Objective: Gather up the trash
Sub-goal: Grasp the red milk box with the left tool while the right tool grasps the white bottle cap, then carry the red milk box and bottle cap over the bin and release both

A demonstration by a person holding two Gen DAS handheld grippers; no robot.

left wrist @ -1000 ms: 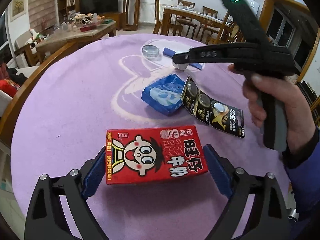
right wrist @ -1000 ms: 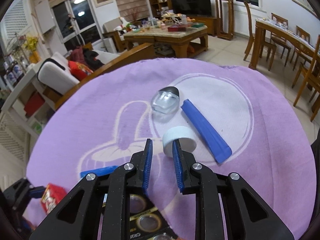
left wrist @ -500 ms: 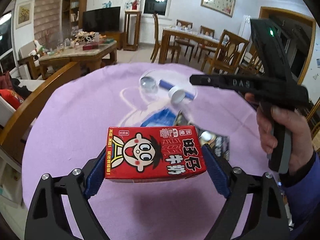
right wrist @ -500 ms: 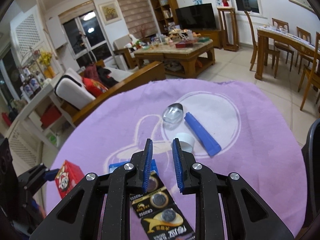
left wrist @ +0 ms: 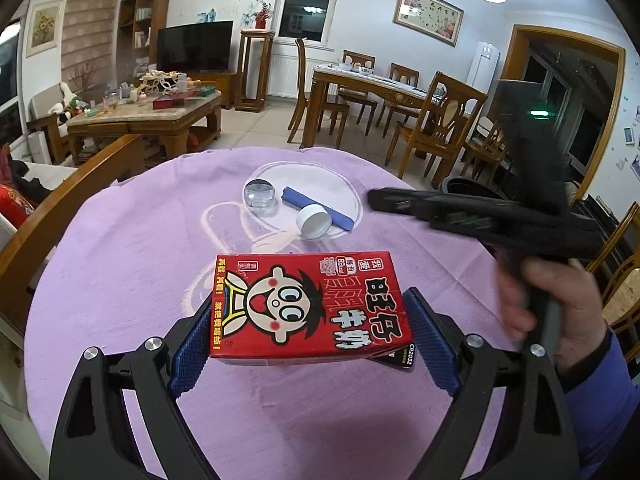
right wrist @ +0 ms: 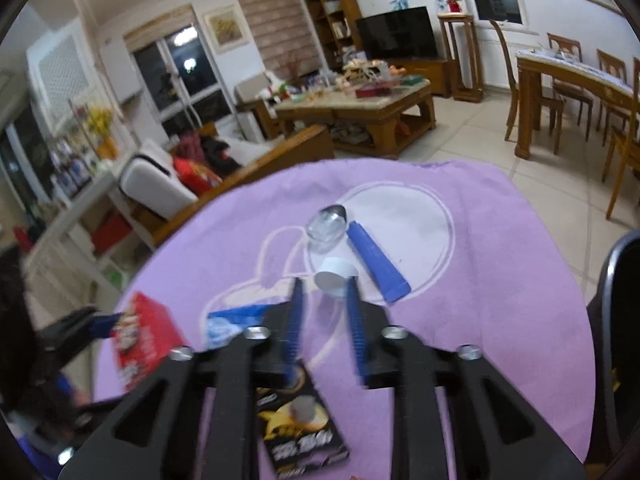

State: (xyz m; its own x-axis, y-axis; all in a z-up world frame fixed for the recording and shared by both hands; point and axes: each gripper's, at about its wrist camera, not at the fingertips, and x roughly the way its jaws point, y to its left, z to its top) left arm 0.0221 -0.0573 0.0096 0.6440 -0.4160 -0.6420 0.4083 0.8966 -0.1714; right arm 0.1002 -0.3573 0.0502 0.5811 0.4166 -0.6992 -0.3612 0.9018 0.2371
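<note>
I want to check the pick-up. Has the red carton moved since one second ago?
Yes. The red carton, held in the left tool, was lifted off the purple cloth; it now covers the battery card beneath.

Left tongs (left wrist: 308, 320) clamped, right tongs (right wrist: 324, 320) just parting.

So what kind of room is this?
Most likely a home's living and dining room: there's a TV, a dining table with wooden chairs, and a cluttered coffee table.

Counter (left wrist: 120, 264): round, purple cloth.
On it: glass jar (left wrist: 260, 197), blue tube (left wrist: 316, 213), white cap (left wrist: 314, 221), battery card (right wrist: 302, 420), blue packet (right wrist: 232, 322).
</note>
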